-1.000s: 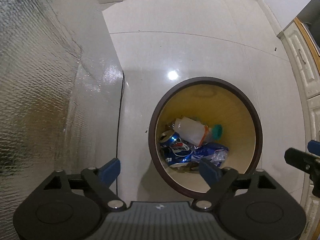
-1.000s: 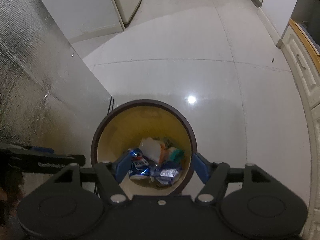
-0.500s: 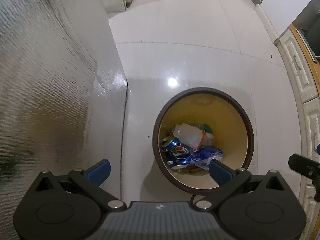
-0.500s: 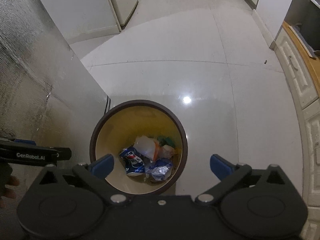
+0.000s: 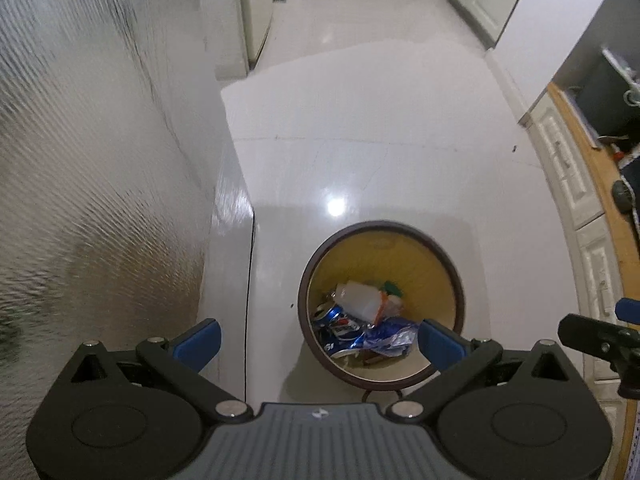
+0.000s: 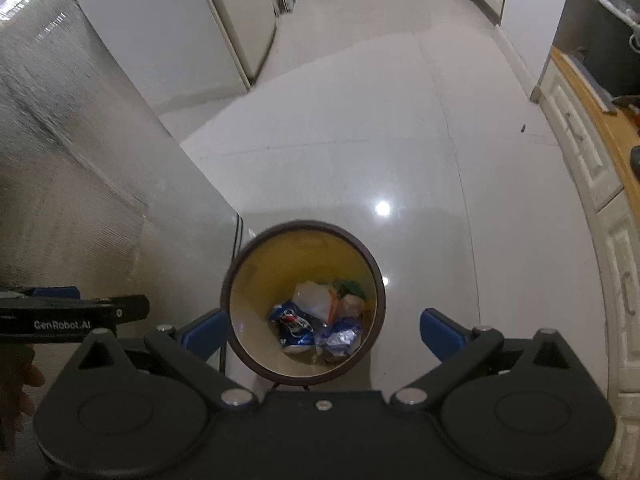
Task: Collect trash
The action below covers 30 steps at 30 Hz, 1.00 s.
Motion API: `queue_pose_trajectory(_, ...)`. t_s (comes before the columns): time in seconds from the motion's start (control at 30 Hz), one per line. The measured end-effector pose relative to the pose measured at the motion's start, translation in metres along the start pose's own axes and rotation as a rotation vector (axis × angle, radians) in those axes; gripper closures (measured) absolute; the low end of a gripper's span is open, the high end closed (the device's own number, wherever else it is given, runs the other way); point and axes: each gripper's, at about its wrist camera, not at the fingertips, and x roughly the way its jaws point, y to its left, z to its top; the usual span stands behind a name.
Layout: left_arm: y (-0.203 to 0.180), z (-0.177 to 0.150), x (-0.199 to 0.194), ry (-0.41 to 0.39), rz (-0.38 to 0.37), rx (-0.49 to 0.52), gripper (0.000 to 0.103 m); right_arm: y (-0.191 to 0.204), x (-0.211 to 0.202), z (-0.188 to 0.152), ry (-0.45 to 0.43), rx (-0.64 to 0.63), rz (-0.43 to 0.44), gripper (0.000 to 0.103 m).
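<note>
White glossy floor tiles (image 5: 360,128) fill both views, with one bright lamp reflection just beyond the trash bin (image 5: 382,306).

Both tools point steeply down at the floor. The left gripper (image 5: 318,340) has its jaws spread wide, with nothing between the blue pads; the right pad overlaps the near right rim of the bin in the picture, but the tool is well above it. The right gripper (image 6: 324,330) also has its jaws fully spread and empty, and the bin (image 6: 302,304) appears between its two blue fingers, lower down on the floor.

The bin is round, with a dark brown rim and a yellow inner wall. The trash lies at its bottom: a blue crushed can (image 5: 336,320), a translucent plastic bottle (image 5: 360,298), a blue and silver wrapper (image 5: 394,334) and something green (image 5: 394,289) behind them.

To the left of the bin stands a tall appliance with a ribbed silver side (image 5: 80,160), and a thin black cable (image 5: 249,300) runs down along its edge. At the right there are white cabinet doors (image 6: 624,264) under a wooden counter (image 6: 612,128). In the right wrist view the left tool shows at the left edge, with fingers (image 6: 18,392) of a hand under it. Farther away a white corridor continues.
</note>
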Motion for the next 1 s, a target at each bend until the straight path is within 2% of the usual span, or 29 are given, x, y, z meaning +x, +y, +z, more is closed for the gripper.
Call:
queue_pose_trajectory(0.27,-0.012,-0.015,-0.063,-0.109,-0.002,0.035,0.0,0.001,-0.053,-0.007,-0.066,0.006,-0.074,0.0)
queue_pose_trajectory(0.4,-0.015,-0.028,-0.095,-0.16,-0.003,0.047,0.0,0.008,-0.079,-0.018,-0.08,-0.022,-0.094,0.0)
queue_pose_trajectory(0.53,-0.017,-0.043,-0.127,-0.215,-0.007,0.059,0.0,0.012,-0.111,-0.029,-0.131,-0.017,-0.116,0.0)
queue_pose_trajectory(0.8,-0.015,-0.073,-0.198,-0.321,-0.005,0.086,0.0,0.028,-0.184,-0.064,-0.255,-0.049,-0.105,0.0)
queue_pose_trajectory(1.0,-0.006,-0.103,-0.235,-0.374,-0.014,0.083,0.0,0.041,-0.219,-0.09,-0.314,-0.083,-0.111,0.0)
